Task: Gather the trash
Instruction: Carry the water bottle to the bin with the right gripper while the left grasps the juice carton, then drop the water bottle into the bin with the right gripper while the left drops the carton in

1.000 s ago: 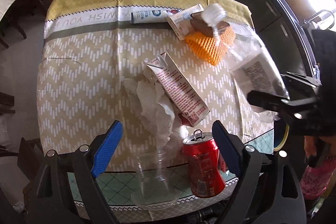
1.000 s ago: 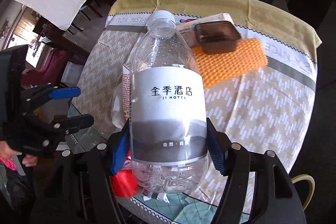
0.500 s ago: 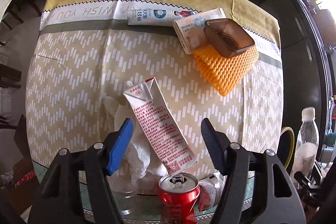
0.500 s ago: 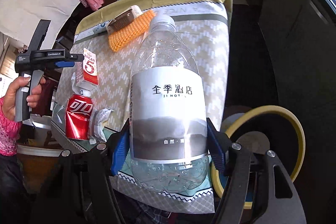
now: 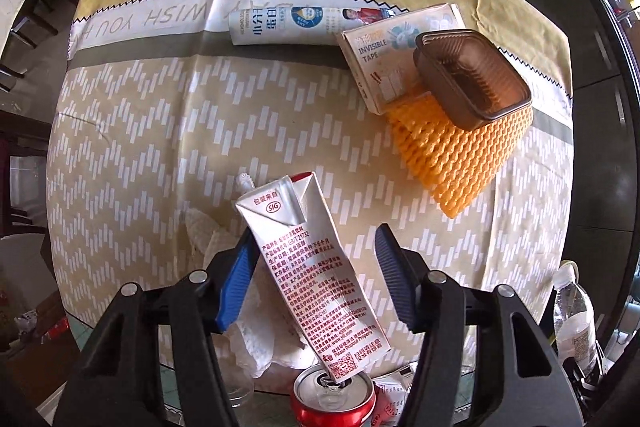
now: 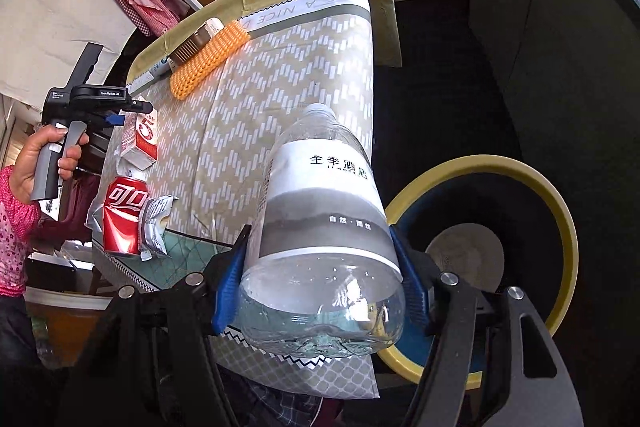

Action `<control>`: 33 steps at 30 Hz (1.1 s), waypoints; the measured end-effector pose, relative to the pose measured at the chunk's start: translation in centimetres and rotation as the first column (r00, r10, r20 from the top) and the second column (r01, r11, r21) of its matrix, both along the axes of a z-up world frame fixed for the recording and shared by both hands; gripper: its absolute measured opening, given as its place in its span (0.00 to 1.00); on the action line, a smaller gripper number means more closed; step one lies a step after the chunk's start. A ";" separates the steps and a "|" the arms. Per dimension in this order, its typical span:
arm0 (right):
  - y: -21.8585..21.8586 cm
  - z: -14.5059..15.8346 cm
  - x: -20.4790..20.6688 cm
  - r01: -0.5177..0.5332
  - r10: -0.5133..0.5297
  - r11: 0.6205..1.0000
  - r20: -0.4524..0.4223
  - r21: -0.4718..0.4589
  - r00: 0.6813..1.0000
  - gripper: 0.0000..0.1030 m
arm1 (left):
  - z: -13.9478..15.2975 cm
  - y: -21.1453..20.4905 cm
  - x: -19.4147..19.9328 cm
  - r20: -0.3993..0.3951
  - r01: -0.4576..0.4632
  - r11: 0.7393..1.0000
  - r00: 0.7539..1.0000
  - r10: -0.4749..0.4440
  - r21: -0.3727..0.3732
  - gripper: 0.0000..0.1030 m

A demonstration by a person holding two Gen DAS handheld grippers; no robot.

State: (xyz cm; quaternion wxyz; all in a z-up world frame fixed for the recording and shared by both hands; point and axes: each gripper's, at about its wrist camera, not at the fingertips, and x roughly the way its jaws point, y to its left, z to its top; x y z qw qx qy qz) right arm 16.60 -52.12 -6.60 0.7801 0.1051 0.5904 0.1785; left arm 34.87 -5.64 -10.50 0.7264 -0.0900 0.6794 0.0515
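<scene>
My right gripper [image 6: 320,267] is shut on a clear plastic water bottle [image 6: 324,211] with a grey and white label. It holds the bottle tilted beside a yellow-rimmed bin [image 6: 556,227] off the table's edge. My left gripper [image 5: 316,267] is open, its blue pads on either side of a white and red drink carton [image 5: 308,267] that lies on crumpled tissue [image 5: 256,331]. A red soda can [image 5: 332,403] stands just below the carton, and it also shows in the right wrist view [image 6: 124,215].
On the far side of the table lie a white tube [image 5: 296,23], an invisible tape box [image 5: 384,55], a brown plastic tray [image 5: 472,79] and an orange foam net [image 5: 460,147]. A crumpled wrapper [image 6: 156,223] sits by the can.
My left gripper has moved forward over the carton, which now lies between its pads. My right gripper has carried the bottle off the table and tilted it beside the bin.
</scene>
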 end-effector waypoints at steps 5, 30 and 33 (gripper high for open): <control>-1.1 1.1 -2.2 0.010 -0.010 1.000 0.023 -0.010 1.000 0.63 | -0.7 -1.2 0.3 -0.012 0.040 0.999 0.999 -0.040 0.023 0.36; -11.6 -5.3 -6.1 0.278 -0.283 0.956 -0.045 -0.089 0.958 0.65 | 5.8 -12.2 -6.3 0.228 0.377 0.926 0.899 -0.374 0.033 0.32; -12.0 -4.5 -7.0 0.291 -0.293 0.955 -0.029 -0.056 0.956 0.66 | 7.5 -13.3 -7.5 0.260 0.425 0.905 0.873 -0.412 0.005 0.32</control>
